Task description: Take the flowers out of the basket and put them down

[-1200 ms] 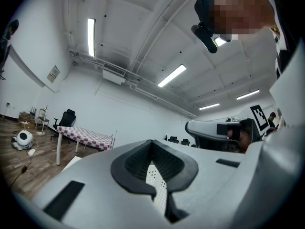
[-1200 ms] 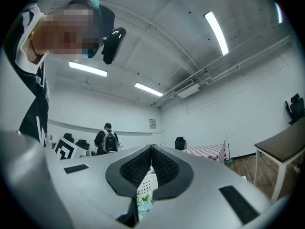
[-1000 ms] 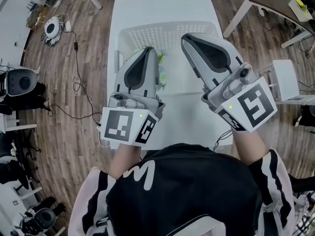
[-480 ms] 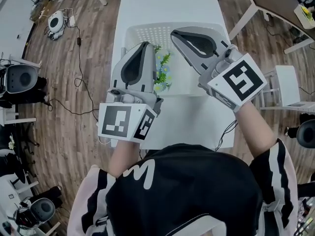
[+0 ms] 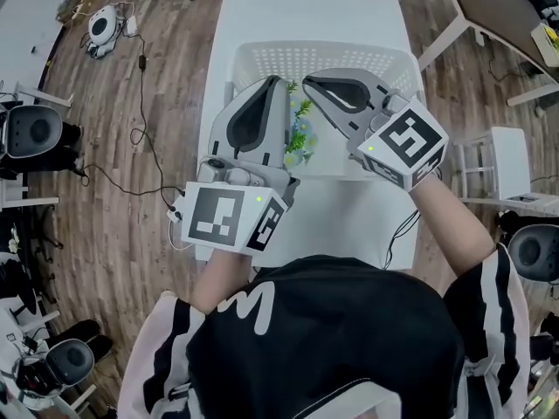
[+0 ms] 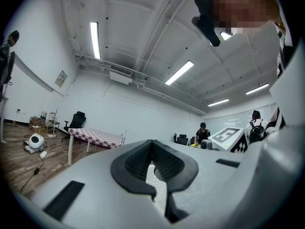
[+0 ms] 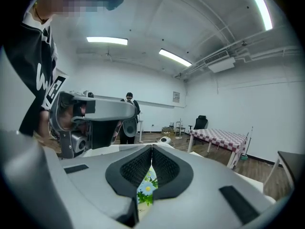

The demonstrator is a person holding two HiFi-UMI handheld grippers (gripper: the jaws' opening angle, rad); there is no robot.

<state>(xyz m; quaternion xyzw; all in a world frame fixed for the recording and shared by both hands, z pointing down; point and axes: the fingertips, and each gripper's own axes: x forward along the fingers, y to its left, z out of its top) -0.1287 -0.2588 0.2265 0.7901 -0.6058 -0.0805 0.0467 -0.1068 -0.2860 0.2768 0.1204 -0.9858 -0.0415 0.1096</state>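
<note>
While still down in the basket on the tabletop, reads as a small bunch of artificial flowers: green leaves, pale blue and yellow heads. Probably very light, soft and floppy. Unlikely to slip or break, but easy to crush or snag on the perforated wall. Best taken low on the bundled leaf and stem mass with a gentle pinch, not by a single head. Can't make out the stems themselves from the head view.

Left gripper: jaws together, nothing between them. Parked just left of the flowers, over the basket. Only perforated basket plastic showing through the gap under its closed tips.

Right gripper: jaws closed too, empty. Tip close to the left one's, just up and right of the flowers. Flower heads visible under the closed tips in the right gripper view, not clamped. Needs opening before any pick.

Versus a second ago: big drop and inward swing on the right gripper, from high at the right to close over the flowers. Barely any shift on the left. More of the flowers exposed between the two now. Same spot in the basket, not yet lifted.
</note>
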